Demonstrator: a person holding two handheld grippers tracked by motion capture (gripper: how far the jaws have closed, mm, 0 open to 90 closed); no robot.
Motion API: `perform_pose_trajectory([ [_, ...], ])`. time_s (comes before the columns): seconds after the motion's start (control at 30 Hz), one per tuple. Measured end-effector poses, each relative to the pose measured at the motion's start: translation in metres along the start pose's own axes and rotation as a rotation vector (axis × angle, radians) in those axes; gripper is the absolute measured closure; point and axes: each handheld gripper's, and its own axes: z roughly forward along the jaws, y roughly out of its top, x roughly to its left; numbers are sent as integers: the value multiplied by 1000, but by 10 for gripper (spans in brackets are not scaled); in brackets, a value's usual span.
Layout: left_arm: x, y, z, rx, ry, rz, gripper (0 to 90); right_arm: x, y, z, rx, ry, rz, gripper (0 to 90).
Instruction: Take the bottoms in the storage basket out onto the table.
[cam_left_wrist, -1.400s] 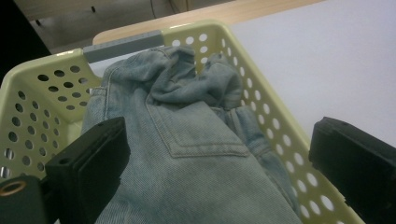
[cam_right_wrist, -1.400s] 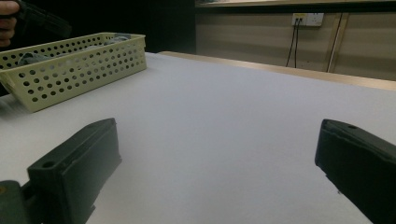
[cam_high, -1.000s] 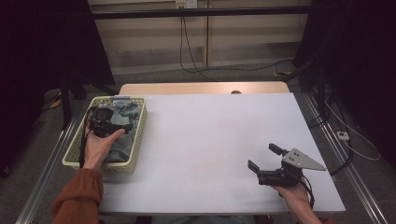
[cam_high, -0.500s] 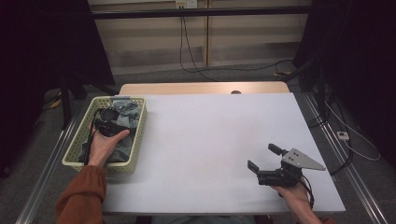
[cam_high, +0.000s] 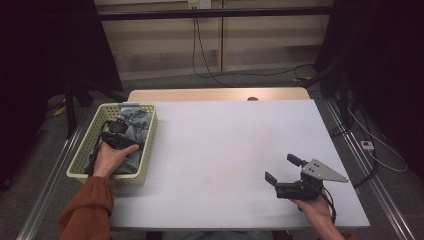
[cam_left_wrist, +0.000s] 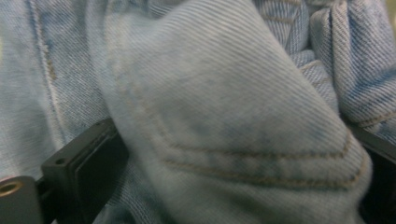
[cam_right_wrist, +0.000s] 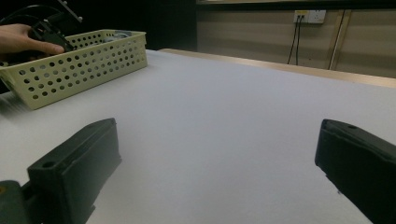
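A pale yellow perforated basket (cam_high: 149, 135) stands at the table's left edge with light blue denim clothing (cam_high: 137, 120) bunched inside. My left gripper (cam_high: 119, 132) is lowered into the basket onto the denim. In the left gripper view its jaws stand wide apart, one on either side of a thick seamed fold of denim (cam_left_wrist: 224, 116), so the left gripper (cam_left_wrist: 229, 154) is open. My right gripper (cam_high: 280, 167) rests low over the white table near the front right. It is open, with bare table between its fingers (cam_right_wrist: 74, 172).
The white table top (cam_high: 225, 150) stretches between the basket and the right gripper. In the right gripper view, the basket (cam_right_wrist: 79, 63) and the person's left hand (cam_right_wrist: 21, 39) appear far off. Cables hang at the wall behind; metal rails flank the table.
The left hand has pushed its gripper a little rightward and deeper into the basket onto the denim. The right gripper has not moved.
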Motion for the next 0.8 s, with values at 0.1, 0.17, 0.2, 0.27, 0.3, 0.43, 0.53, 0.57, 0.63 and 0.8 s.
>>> perform_pose_trajectory([
  [0.1, 3, -1, 2, 9, -31, -31, 23, 0, 0, 0, 0, 3, 0, 0],
  [0.17, 4, -1, 4, 16, -46, -50, 23, 0, 0, 0, -1, 2, 1, 0],
  [0.2, 4, -1, 5, 18, -45, -52, 22, 0, 0, 0, -1, 2, 0, 0],
  [0.27, 4, 0, 5, 32, -44, -54, 23, 0, 0, 0, 0, 3, 0, 0],
  [0.3, 4, 0, 5, 42, -41, -59, 25, 0, 0, 0, 1, 3, 3, 0],
  [0.43, 1, 2, 7, 55, -19, -51, 34, 0, 0, 0, -2, 4, 3, 0],
  [0.53, 1, 3, 7, 58, -16, -46, 38, 0, 0, 0, -1, 5, 2, 0],
  [0.57, 1, 3, 7, 62, -15, -45, 40, 0, 0, 0, -1, 5, 3, 0],
  [0.63, 1, 4, 7, 73, -18, -40, 40, 0, 0, 0, -1, 6, 1, 0],
  [0.8, 1, 3, 7, 55, -20, -48, 40, 0, 0, 0, 0, 7, 3, 0],
])
